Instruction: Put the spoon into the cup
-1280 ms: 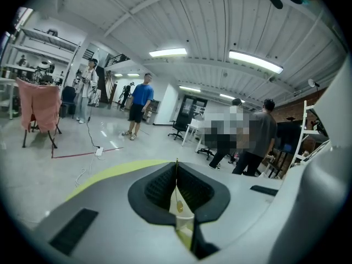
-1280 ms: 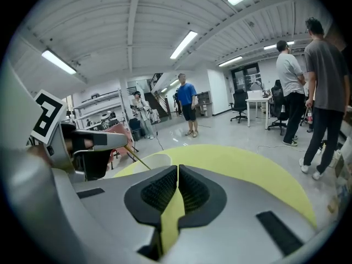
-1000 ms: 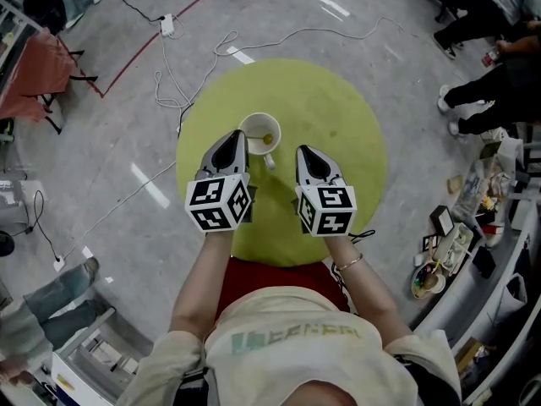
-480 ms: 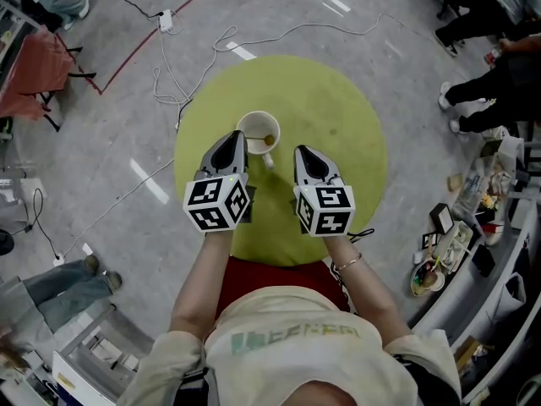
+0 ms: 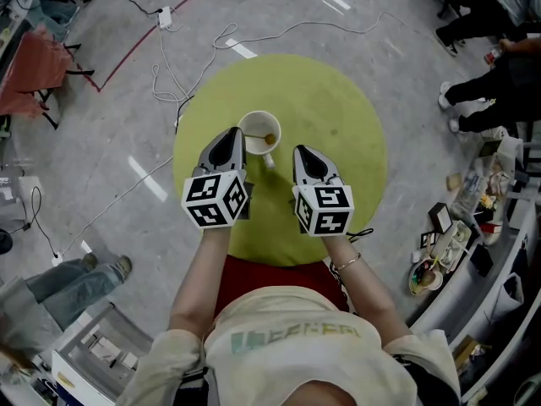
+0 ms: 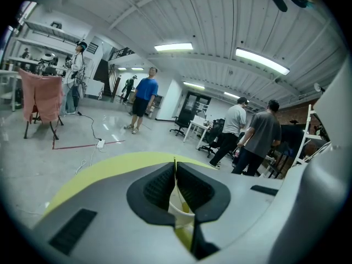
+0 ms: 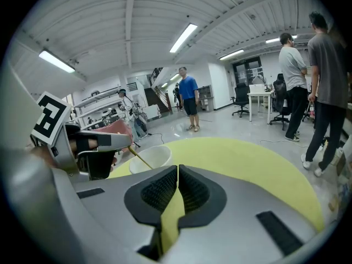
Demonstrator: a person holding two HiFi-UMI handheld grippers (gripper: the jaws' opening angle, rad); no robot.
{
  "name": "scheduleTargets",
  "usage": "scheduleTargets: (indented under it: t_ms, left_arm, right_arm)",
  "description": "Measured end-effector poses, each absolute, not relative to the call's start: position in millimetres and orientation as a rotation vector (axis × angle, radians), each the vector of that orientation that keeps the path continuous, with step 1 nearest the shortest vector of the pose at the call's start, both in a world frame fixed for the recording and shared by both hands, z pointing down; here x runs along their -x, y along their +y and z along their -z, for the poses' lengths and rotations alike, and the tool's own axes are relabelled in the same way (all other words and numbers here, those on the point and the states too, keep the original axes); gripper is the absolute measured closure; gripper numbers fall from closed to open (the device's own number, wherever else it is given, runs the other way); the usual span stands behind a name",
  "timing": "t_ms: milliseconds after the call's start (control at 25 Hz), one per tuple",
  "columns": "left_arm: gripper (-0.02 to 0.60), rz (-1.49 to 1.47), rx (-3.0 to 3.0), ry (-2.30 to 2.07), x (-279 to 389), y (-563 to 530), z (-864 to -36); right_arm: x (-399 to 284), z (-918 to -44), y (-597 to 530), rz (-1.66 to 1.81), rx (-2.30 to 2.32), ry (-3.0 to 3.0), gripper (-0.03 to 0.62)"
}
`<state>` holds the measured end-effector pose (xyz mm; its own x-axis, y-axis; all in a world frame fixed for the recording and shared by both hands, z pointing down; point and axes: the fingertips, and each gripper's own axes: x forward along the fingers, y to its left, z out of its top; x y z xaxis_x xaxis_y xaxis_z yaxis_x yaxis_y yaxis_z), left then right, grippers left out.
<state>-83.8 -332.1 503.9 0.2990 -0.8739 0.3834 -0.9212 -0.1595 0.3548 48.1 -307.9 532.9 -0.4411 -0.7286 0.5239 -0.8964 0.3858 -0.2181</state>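
Spoon [image 5: 267, 139] end sits in cup [image 5: 248, 123] on table [image 5: 338, 117], handle pinched in your left gripper [image 5: 234, 138], right gripper [image 5: 303, 151] closed on nothing just beside: placing looks nearly done, so next you release left and back off without tipping cup.

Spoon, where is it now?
Head view: the spoon stands in the white cup on the green table, its handle leaning to the left hand-held gripper beside it.
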Motion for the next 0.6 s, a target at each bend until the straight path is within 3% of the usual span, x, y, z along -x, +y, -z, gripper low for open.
scheduleTargets:
  t_ms: [600]
  left_arm:
    - [0.552,-0.113,-2.01,-1.605,98,-335,-513]
  right_arm:
    - [-47,-535,-305,-0.688,-1.413,-2.293,0.557]
